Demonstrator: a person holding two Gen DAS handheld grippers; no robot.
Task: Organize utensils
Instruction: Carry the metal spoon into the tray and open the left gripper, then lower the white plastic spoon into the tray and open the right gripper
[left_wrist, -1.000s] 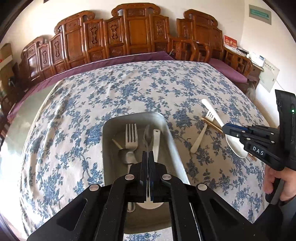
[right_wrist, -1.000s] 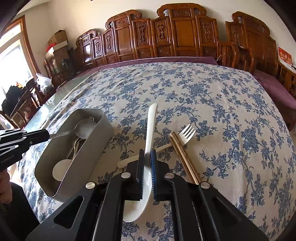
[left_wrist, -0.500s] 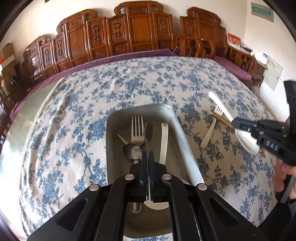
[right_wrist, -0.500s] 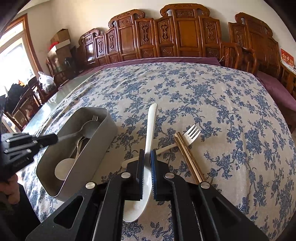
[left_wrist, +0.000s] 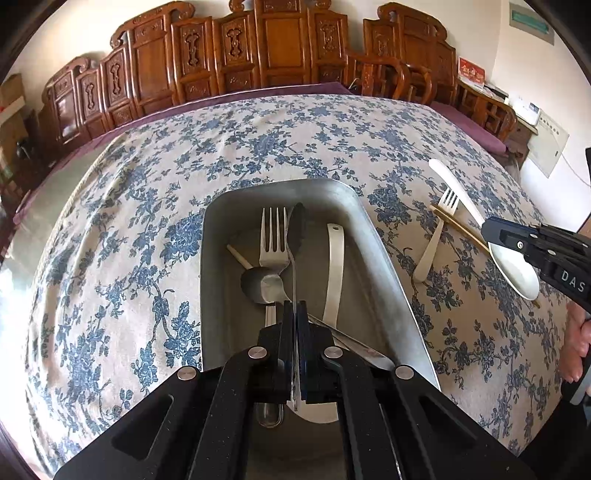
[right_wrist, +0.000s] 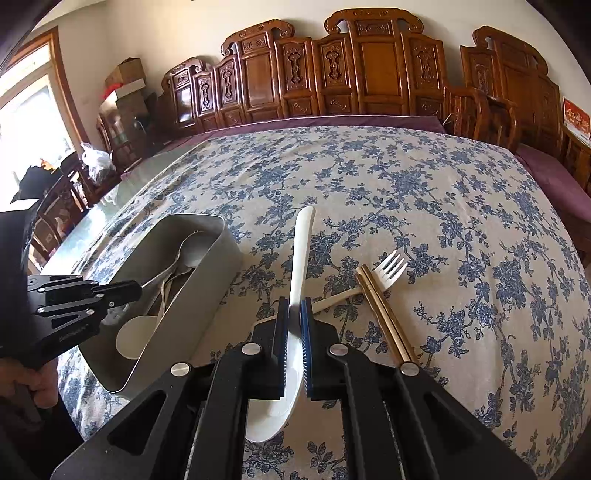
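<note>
Left gripper (left_wrist: 295, 306) clamped on thin metal spoon (left_wrist: 296, 229) over grey bin (left_wrist: 373, 236), could twist and miss. Right gripper (right_wrist: 294, 314) pinching white ladle (right_wrist: 301, 258) near bowl end: long handle may swing, knock white fork (right_wrist: 388, 267), chopsticks (right_wrist: 384, 314).

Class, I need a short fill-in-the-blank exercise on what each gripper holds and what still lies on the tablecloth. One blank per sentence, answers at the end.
1. The left gripper is shut on a metal ____.
2. The right gripper grips a large ____ spoon.
3. The white fork lies across the gold ____ on the tablecloth.
4. The metal fork lies inside the grey ____.

Answers: spoon; white; chopsticks; tray
</note>
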